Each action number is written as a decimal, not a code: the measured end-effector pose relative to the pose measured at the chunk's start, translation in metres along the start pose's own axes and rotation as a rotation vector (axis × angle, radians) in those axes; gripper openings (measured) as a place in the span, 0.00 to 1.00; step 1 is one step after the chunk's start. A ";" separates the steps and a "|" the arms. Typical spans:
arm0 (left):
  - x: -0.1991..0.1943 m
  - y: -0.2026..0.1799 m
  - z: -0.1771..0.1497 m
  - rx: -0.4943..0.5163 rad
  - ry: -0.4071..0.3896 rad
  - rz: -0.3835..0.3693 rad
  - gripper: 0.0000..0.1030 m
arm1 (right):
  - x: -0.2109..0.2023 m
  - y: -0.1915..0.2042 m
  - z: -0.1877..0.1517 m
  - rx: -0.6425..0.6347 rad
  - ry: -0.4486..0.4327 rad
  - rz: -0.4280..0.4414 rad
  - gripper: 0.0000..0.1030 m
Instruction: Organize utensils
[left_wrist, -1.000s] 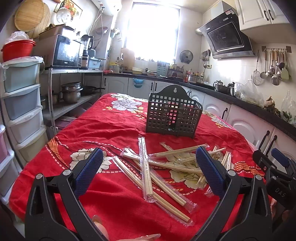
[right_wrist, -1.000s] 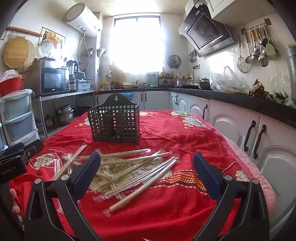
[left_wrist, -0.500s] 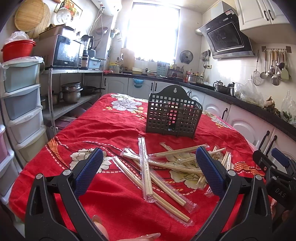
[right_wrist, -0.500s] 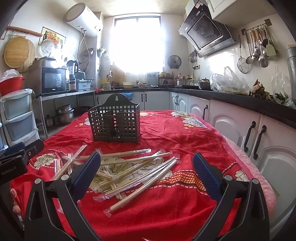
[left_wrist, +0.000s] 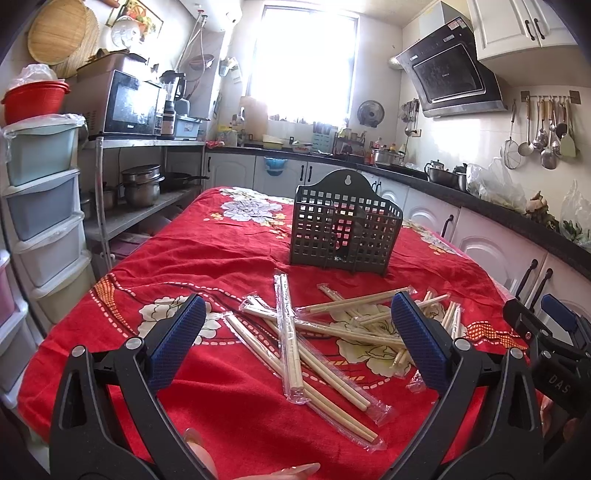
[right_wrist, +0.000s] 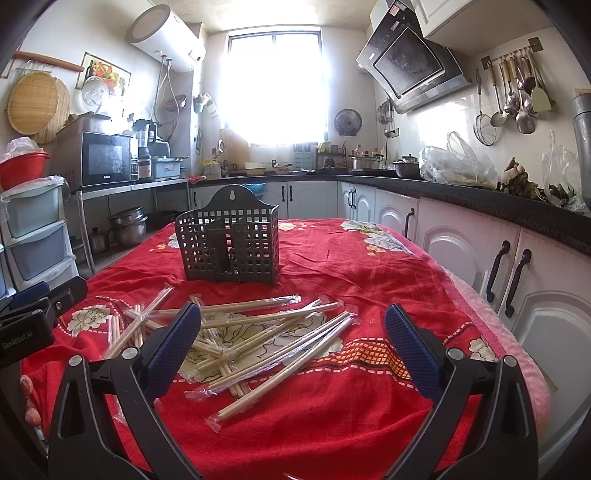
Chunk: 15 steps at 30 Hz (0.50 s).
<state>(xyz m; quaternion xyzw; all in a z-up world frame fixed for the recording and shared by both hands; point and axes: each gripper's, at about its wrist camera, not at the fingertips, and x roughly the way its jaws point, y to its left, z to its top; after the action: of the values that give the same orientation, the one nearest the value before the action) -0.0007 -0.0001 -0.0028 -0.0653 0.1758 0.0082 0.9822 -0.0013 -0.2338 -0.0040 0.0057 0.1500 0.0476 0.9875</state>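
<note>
Holding both units wide apart and empty, I keep the left hand-held gripper (left_wrist: 297, 345) and right hand-held gripper (right_wrist: 291, 341) over the near counter (right_wrist: 369, 413) edge. Wrapped chopsticks (right_wrist: 258, 332) lie scattered mid-counter, before the upright holder (right_wrist: 229, 240), ready for loading.

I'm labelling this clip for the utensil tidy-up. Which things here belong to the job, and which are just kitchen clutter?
Part of the job:
wrapped chopsticks
black slotted utensil holder
left gripper
right gripper

Just lying about:
microwave
hanging ladles
stacked pots
red basin
</note>
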 end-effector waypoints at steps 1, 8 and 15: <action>-0.001 -0.001 0.002 0.002 0.001 -0.001 0.90 | 0.000 0.000 0.000 0.001 0.002 0.001 0.94; 0.002 -0.002 0.004 0.005 0.008 0.004 0.90 | 0.005 0.002 0.003 -0.004 0.028 0.006 0.94; 0.011 0.007 0.010 -0.020 0.025 0.014 0.90 | 0.020 0.008 0.008 -0.023 0.074 0.021 0.94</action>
<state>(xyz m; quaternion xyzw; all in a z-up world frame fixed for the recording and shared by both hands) 0.0126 0.0078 0.0019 -0.0740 0.1885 0.0162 0.9791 0.0191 -0.2243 -0.0023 -0.0056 0.1858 0.0600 0.9807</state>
